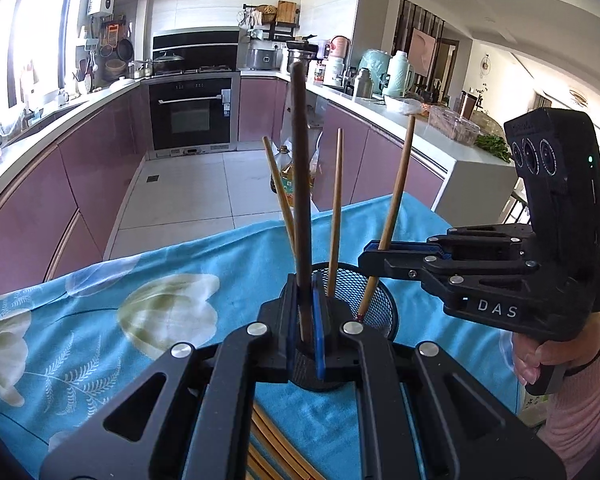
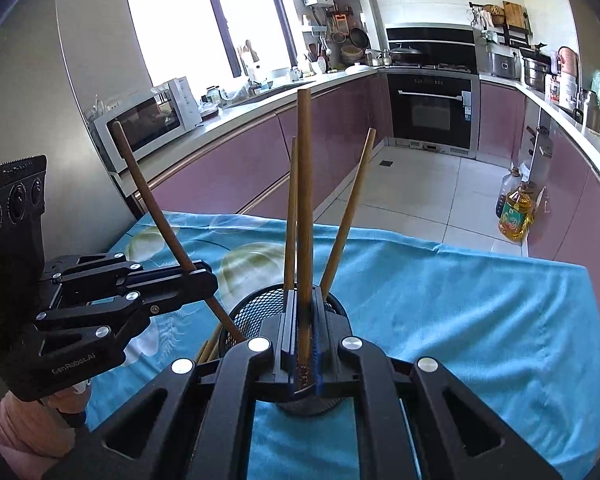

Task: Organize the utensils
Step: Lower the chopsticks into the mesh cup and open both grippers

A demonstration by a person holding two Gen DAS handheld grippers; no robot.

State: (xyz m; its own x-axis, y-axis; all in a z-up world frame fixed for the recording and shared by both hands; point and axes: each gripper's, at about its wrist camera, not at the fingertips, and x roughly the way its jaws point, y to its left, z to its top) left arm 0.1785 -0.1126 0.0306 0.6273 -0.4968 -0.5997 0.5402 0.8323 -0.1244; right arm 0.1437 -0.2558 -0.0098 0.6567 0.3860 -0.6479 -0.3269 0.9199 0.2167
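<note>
Gripping slim brown chopstick (image 1: 302, 184) each, both jaws clamped, tips inside black mesh cup (image 1: 376, 300).

Two close wrist views angled down, sharing mesh cup (image 1: 354, 280), facing kitchen

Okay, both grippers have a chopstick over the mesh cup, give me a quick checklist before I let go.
1. Left gripper clamped on its dark chopstick: ok.
2. Right gripper clamped on its light chopstick: ok.
3. Both tips inside the mesh cup: ok, both pass below the rim.
4. Tips resting on the cup's bottom: cannot tell.
5. Room among the two chopsticks already standing inside: ok.
6. Cup upright on the blue cloth: ok.
</note>
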